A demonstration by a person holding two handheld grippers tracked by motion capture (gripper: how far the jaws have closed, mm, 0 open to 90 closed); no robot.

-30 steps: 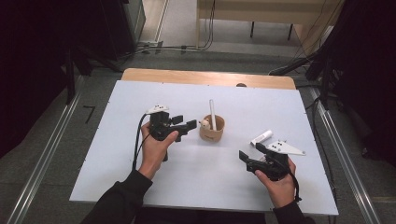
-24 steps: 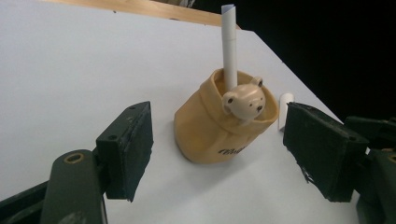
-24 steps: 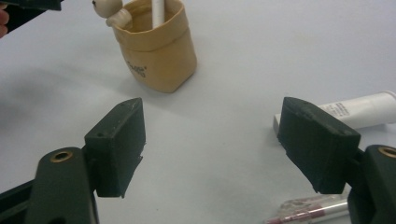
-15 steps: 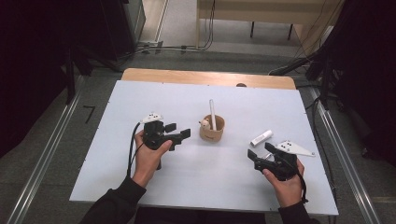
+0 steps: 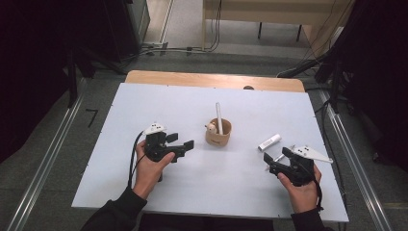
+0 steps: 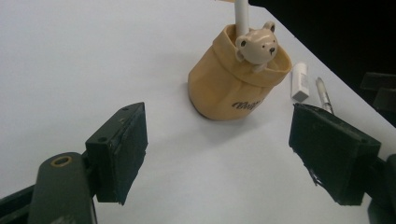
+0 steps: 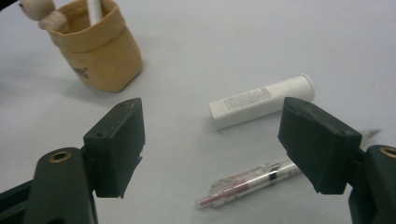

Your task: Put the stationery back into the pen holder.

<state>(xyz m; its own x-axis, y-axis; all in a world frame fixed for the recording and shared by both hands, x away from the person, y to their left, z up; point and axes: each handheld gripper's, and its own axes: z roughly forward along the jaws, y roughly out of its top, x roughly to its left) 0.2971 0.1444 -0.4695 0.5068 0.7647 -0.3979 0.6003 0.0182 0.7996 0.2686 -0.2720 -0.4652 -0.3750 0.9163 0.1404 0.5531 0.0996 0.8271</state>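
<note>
Since the earlier frames, both hands have drawn back toward the near side of the worktop [image 5: 144,110], away from the pen cup [image 5: 218,133]. The left claw [image 5: 185,145] has just been opening its jaws and now stands wide, with nothing between them. The right claw [image 5: 272,162] is also wide and empty.

The work in hand looks to be gathering the loose items into the pen cup, which already holds one white stick beside a small bear figure [image 6: 256,44]. To the right of the cup lie the white tube [image 7: 261,101] and, nearer the person, the clear pen [image 7: 247,183]; the pen sits just ahead of the right claw, probably the next pick.

To do it well, the right claw should drop straight over the pen's middle, jaws across its length, and close low so it does not roll.

Right of the cup, the worktop's edge is near; left of it, open surface allows free swings.
</note>
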